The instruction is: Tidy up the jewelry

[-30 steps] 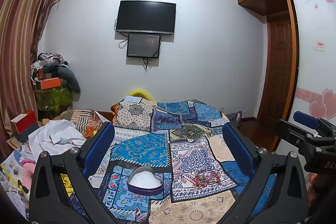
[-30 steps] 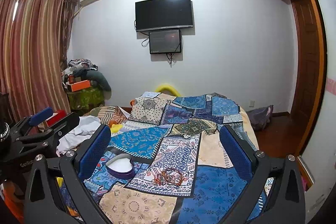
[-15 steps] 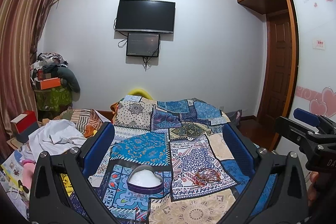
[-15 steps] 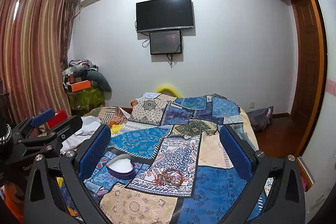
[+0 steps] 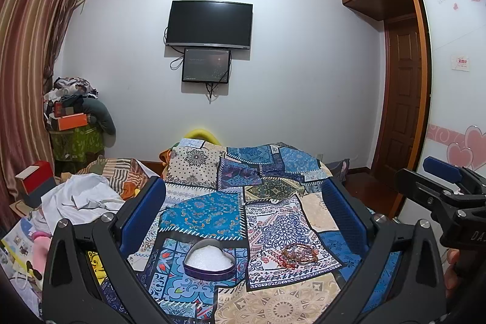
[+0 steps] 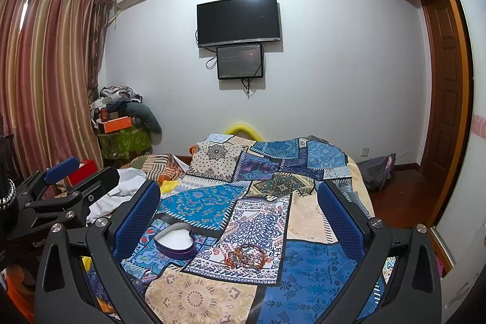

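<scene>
A purple heart-shaped box [image 5: 209,263] with white lining lies open on the patchwork bedspread [image 5: 212,214]; it also shows in the right wrist view [image 6: 174,242]. A tangle of red and brown bead bracelets [image 5: 299,254] lies to its right, also in the right wrist view [image 6: 244,256]. My left gripper [image 5: 243,202] is open and empty, held above the bed short of the box. My right gripper [image 6: 238,199] is open and empty, likewise above the bed. Each gripper shows at the edge of the other's view.
A white cloth and striped bedding [image 5: 79,199] lie on the bed's left. Stacked boxes and clothes [image 5: 73,117] stand in the left corner by the curtain. A TV [image 5: 209,23] hangs on the far wall. A wooden door [image 6: 443,99] is on the right.
</scene>
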The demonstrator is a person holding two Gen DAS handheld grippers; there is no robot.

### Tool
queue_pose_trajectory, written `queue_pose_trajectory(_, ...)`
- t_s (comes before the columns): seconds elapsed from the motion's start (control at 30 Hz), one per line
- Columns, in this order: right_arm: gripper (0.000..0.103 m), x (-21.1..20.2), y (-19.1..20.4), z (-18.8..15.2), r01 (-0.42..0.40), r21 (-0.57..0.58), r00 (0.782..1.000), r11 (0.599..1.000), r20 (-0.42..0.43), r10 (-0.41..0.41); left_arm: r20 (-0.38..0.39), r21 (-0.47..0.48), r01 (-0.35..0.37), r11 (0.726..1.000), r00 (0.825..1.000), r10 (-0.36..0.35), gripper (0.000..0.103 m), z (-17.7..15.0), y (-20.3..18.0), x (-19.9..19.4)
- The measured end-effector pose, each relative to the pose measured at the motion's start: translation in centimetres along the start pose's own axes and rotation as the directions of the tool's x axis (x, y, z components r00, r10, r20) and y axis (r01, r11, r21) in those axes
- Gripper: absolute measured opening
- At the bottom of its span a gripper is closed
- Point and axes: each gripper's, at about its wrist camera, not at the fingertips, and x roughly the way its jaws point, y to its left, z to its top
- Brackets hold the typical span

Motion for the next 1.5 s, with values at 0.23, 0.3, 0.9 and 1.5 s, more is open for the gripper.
queue_pose_trajectory(0.23, 0.103, 0.0, 0.0, 0.0, 0.000, -0.001, 1.000, 1.000, 0.000, 0.000, 0.000, 0.000, 0.001, 1.000, 1.000, -0.001, 0.103, 0.0, 0.0, 0.0)
queue_pose_trajectory(0.3, 0.103, 0.0, 0.0, 0.0, 0.000, 0.001, 1.000, 1.000, -0.002, 0.000, 0.000, 0.001, 0.001, 1.000, 1.000, -0.001, 0.103, 0.0, 0.0, 0.0)
queue_pose_trajectory(0.9, 0.103, 1.8, -1.0, -1.3, 0.014, -0.002, 0.999, 1.000, -0.052, -0.014, -0.049, -0.012, 0.020, 1.000, 0.999, -0.020, 0.103, -0.7, 0.2, 2.0)
queue_pose_trajectory(1.5, 0.103, 9.5, -6.5, -8.9, 0.109, 0.042, 0.926, 0.993, -0.368, -0.086, -0.376, -0.048, 0.041, 0.998, 0.925, -0.056, 0.103, -8.2, -0.1, 12.8)
